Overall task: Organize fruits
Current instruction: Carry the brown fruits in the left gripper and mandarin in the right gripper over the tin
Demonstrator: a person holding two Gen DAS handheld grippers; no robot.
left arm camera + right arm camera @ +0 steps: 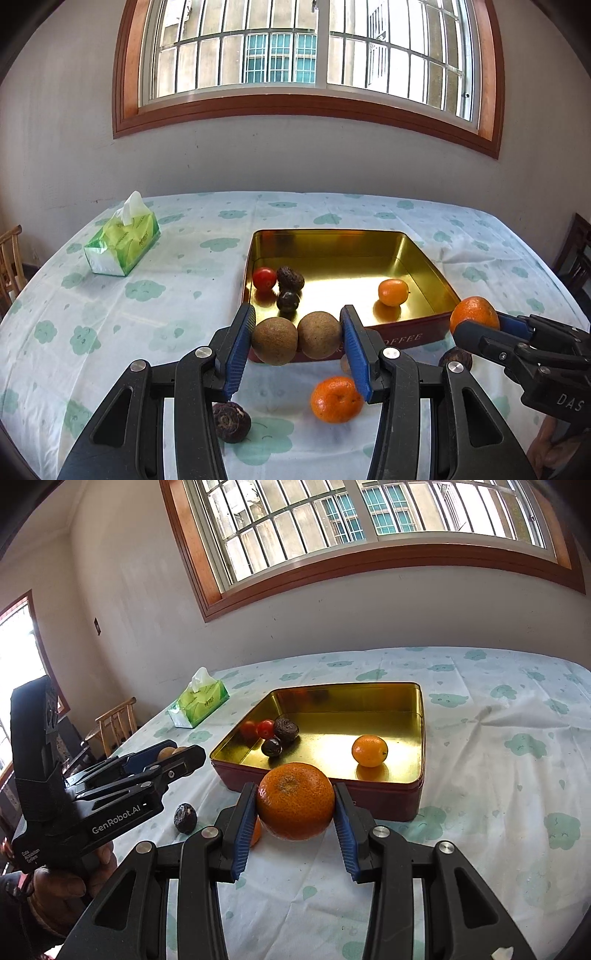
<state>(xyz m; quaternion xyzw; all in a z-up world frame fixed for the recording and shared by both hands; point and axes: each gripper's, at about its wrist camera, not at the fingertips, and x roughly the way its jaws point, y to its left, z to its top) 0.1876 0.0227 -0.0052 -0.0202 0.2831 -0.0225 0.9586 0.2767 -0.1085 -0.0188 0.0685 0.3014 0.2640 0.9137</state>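
While clamped in left gripper [297,341] jaws — two brown fruits [295,341], side by side

A home dining room: clothed table [177,295], tissue box [122,243], barred window [314,55].

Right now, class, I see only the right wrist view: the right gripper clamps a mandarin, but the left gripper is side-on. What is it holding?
Observer: The left gripper is shut on two brown round fruits, side by side between its pads, in front of the tin.
Operator: How much loose fruit lies on the cloth? I see one dark one clearly.
Observer: At least three: a loose mandarin, a near dark fruit and a far dark fruit, partly hidden.
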